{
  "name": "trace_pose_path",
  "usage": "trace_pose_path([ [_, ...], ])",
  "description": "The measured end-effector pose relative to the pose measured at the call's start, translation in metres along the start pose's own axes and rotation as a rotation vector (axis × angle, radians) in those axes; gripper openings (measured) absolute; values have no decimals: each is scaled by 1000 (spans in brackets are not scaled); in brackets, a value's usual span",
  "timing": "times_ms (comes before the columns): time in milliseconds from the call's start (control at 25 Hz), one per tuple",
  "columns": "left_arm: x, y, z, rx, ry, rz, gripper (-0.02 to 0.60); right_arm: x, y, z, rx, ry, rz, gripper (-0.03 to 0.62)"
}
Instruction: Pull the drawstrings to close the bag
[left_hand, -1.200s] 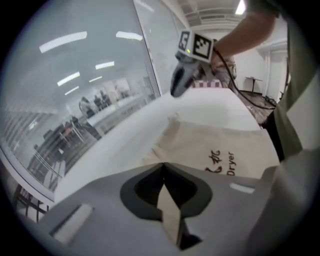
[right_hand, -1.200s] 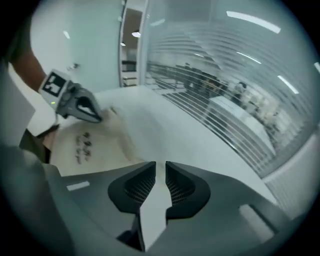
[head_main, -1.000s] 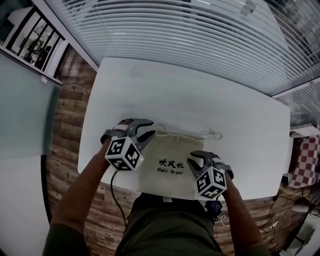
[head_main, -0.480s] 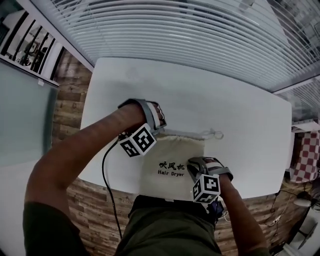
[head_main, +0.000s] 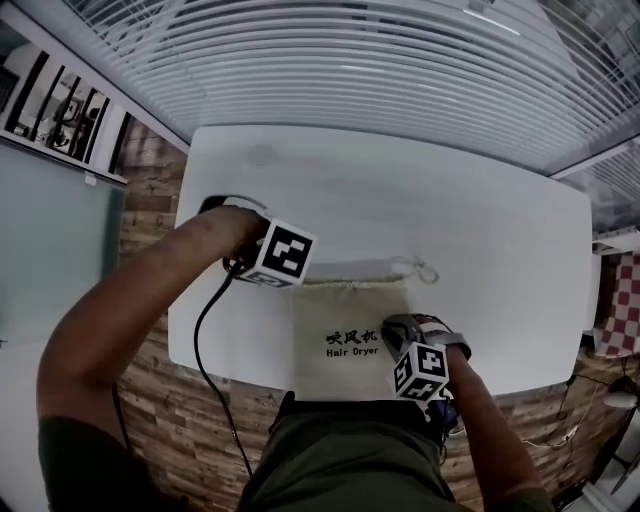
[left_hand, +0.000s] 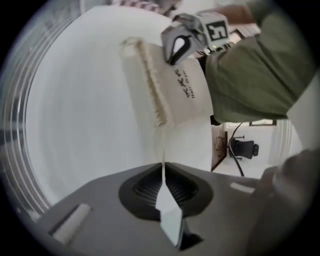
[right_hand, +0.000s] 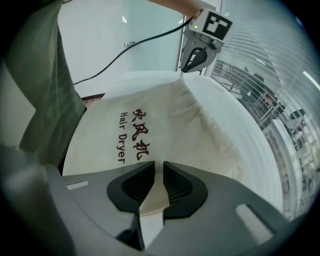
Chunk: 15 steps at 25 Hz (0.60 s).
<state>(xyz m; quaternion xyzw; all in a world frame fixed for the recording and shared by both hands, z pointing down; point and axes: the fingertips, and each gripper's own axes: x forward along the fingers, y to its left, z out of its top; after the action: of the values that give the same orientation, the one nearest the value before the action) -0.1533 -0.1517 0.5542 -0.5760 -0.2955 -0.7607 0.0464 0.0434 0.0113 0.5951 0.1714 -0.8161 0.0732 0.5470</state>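
A cream cloth bag (head_main: 345, 315) printed "Hair Dryer" lies flat on the white table (head_main: 400, 200), its mouth facing away from me. My left gripper (left_hand: 163, 174) sits just off the mouth's left corner. Its jaws have just been closing and are shut on the thin left drawstring (left_hand: 163, 147), which runs taut from the bag's gathered hem (left_hand: 152, 90). My right gripper (right_hand: 156, 181) is shut on a fold of the bag's cloth (right_hand: 150, 125) near its lower right. The right drawstring (head_main: 424, 269) lies loose in a small loop.
A black cable (head_main: 205, 330) hangs from the left gripper over the table's near edge. Window blinds (head_main: 380, 70) run along the far side. The bag's bottom overhangs the near edge by my green trousers (head_main: 340, 460). An office chair (left_hand: 243, 147) stands on the floor.
My left gripper swung out from the bag's top left corner, turned over and settled left of the mouth with the string in its jaws. The right gripper sank slightly on the bag.
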Motion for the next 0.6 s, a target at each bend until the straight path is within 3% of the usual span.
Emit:
trace_pose_path([
  [40, -4, 8, -23, -85, 72, -26, 17, 0, 0, 0, 9, 0, 2, 64],
  [80, -7, 21, -47, -141, 138, -4, 17, 0, 0, 1, 19, 0, 1, 64],
  [160, -13, 50, -81, -208, 174, 102, 19, 0, 0, 2, 44, -1, -4, 64],
  [240, -27, 58, -74, -237, 31, 230, 20, 1, 0, 3, 80, -2, -7, 64],
  [320, -45, 35, -28, -251, -238, 344, 18, -4, -5, 8, 147, -39, -23, 66],
  [400, -51, -13, 25, -301, -472, 390, 17, -15, -26, 17, 232, -121, -78, 66],
  [480, -28, -50, 55, -376, -558, 436, 17, -21, -50, 24, 263, -176, -128, 66],
  [560, 4, -53, 47, -538, -546, 570, 19, -12, -58, 26, 237, -167, -118, 66],
  [600, 17, -49, 34, -631, -542, 637, 56, -6, -56, 25, 217, -148, -103, 66],
])
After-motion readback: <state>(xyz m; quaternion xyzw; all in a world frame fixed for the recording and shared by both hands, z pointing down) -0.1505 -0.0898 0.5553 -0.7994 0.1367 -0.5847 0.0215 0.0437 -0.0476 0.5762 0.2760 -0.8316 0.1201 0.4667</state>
